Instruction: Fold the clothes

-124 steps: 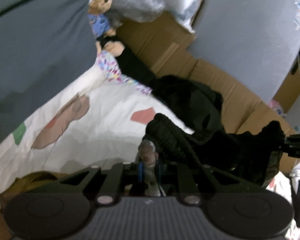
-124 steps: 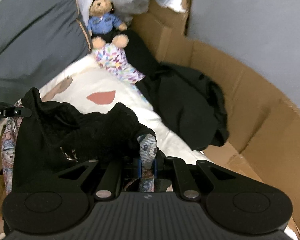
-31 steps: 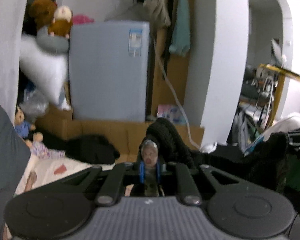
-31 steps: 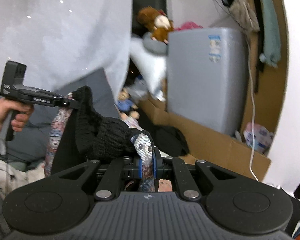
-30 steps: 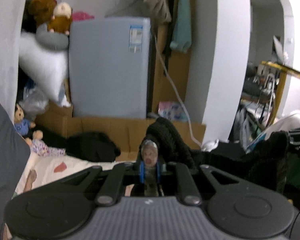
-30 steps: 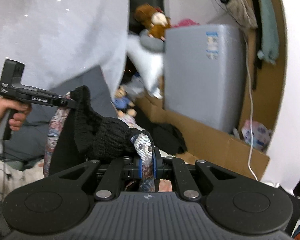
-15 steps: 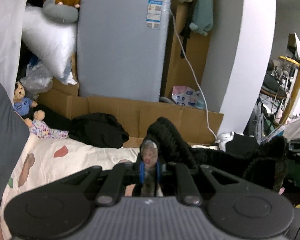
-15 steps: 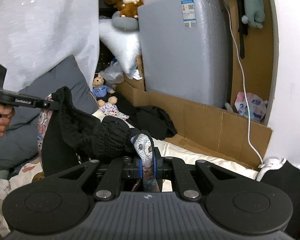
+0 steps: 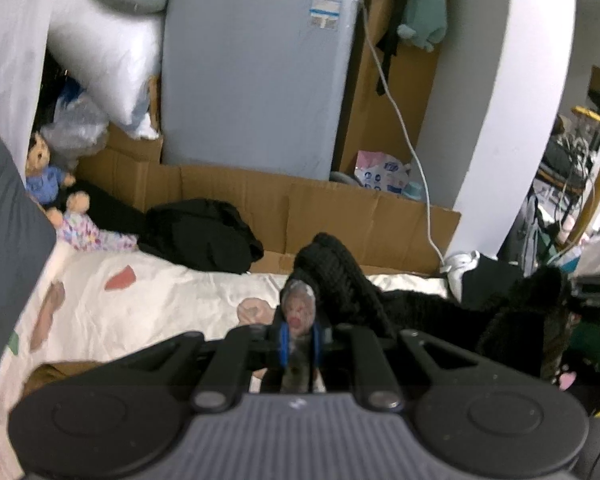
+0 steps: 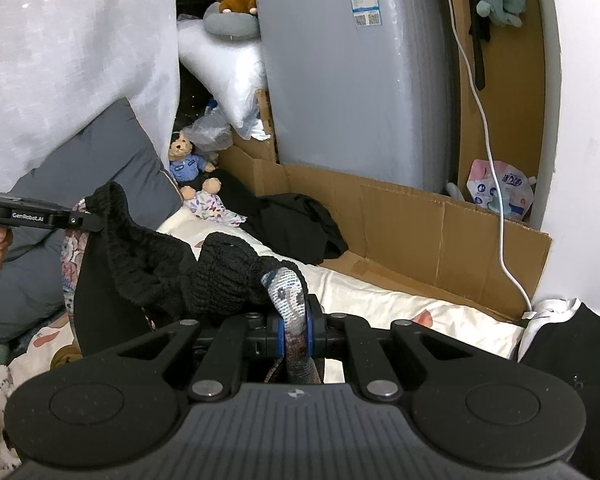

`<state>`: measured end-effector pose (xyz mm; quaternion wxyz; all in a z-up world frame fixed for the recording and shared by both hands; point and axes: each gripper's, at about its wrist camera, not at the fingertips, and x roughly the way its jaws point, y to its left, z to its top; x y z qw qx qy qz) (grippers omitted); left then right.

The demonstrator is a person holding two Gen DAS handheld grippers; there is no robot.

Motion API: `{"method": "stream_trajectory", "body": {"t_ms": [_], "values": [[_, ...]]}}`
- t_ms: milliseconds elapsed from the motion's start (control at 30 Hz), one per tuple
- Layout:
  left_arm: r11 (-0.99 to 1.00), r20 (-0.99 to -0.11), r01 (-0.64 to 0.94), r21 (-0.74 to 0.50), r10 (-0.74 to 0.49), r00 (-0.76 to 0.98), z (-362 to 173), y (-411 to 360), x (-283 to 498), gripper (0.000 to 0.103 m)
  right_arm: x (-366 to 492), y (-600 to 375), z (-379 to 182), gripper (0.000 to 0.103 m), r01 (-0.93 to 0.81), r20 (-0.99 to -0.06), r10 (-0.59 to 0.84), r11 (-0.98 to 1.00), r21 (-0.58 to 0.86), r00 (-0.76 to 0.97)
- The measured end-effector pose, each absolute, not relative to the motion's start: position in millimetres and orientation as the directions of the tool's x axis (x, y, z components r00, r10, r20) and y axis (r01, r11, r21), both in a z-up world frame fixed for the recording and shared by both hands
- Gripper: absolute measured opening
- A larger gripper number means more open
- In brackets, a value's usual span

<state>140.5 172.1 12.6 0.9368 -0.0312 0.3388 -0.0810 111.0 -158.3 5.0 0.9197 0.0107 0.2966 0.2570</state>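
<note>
Your left gripper (image 9: 299,330) is clamped nearly shut on one corner of the garment (image 10: 220,276), a black knit piece with a patterned lining, and your right gripper (image 10: 294,326) is pinched just as tightly on the other corner. The garment hangs slack between the two, raised above the near edge of the bed sheet (image 9: 148,300), not yet laid flat.

It looks soft, limp and fairly light, with a thick, stretchy knit that will sag and bunch rather than hold a crease. I judge your corner grips are the right place; keep them at the hem edge so the lining does not slip out, and hold the span taut as you lower it.

Further off, a black pile of clothing (image 9: 204,236) lies at the sheet's far edge against the cardboard (image 9: 340,216). A teddy bear (image 10: 186,158) sits at the far left corner.
</note>
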Motion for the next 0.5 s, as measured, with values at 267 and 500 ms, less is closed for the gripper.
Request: {"method": "stream_trajectory", "body": {"t_ms": [267,500], "values": [[0.989,-0.652,0.089,-0.122,-0.147,0.743,4,173,162,0.012,125,-159,-7,0.011,-0.442,-0.55,0.477,0.873,0.207,0.685],[0.989,-0.67,0.059,-0.133,-0.134,0.73,-5,170,186,0.012,138,-155,-13,0.011,-0.427,-0.563,0.466,0.879,0.211,0.682]]}}
